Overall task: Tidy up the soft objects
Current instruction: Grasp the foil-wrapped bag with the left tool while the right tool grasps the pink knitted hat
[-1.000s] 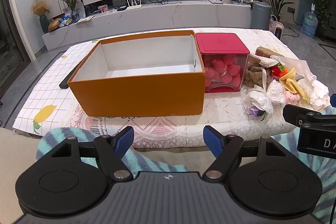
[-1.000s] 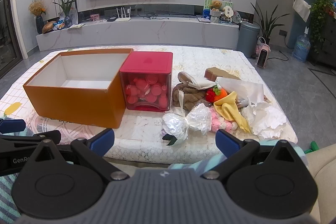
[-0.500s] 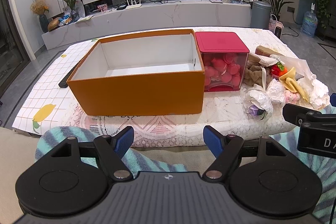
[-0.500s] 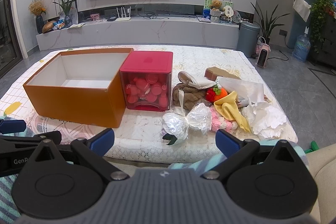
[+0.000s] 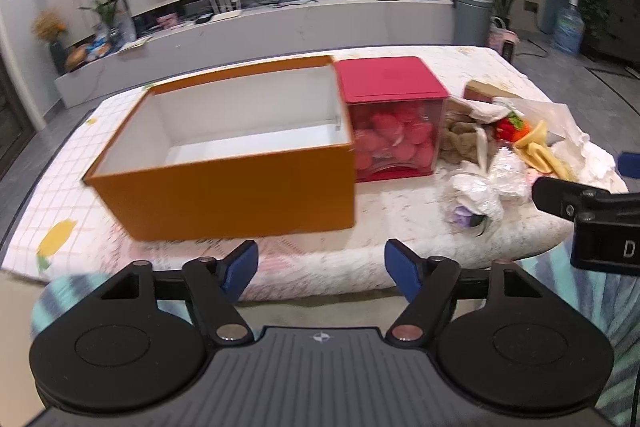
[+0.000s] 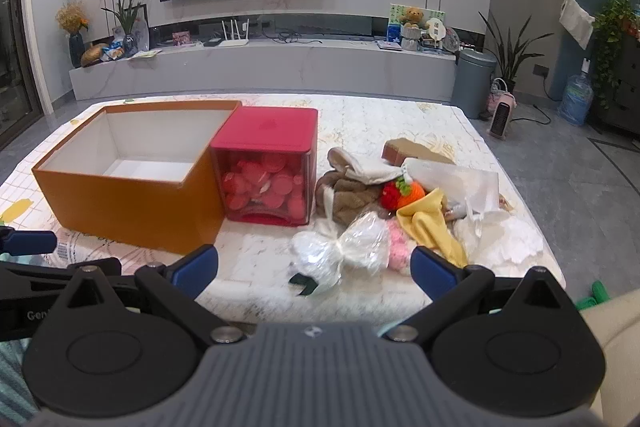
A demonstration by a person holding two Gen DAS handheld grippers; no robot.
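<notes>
An open, empty orange box [image 5: 224, 163] [image 6: 132, 187] stands on the low table, touching a red-lidded clear container [image 5: 392, 123] [image 6: 268, 167] of pink round pieces. Right of these lies a pile of soft things: a brown plush [image 6: 348, 191], a knitted strawberry [image 6: 394, 195], a yellow cloth [image 6: 432, 223], a cellophane-wrapped white bundle [image 6: 340, 251] [image 5: 480, 191] and a pink knit [image 6: 398, 247]. My left gripper [image 5: 320, 269] hovers short of the table's near edge in front of the box; its jaws are closing with nothing between them. My right gripper [image 6: 316, 269] stands open before the bundle, not touching it.
White crumpled paper [image 6: 508, 235] and a brown box [image 6: 404, 151] lie at the pile's right and back. The lace-covered table edge [image 5: 320, 259] is just ahead. Striped teal fabric [image 5: 600, 291] is below both grippers. A beige seat [image 6: 612, 319] is at the right.
The left wrist view has blurred and tilted: my left gripper has shifted, and the orange box now sits more to the left and looks larger. The right wrist view is unchanged.
</notes>
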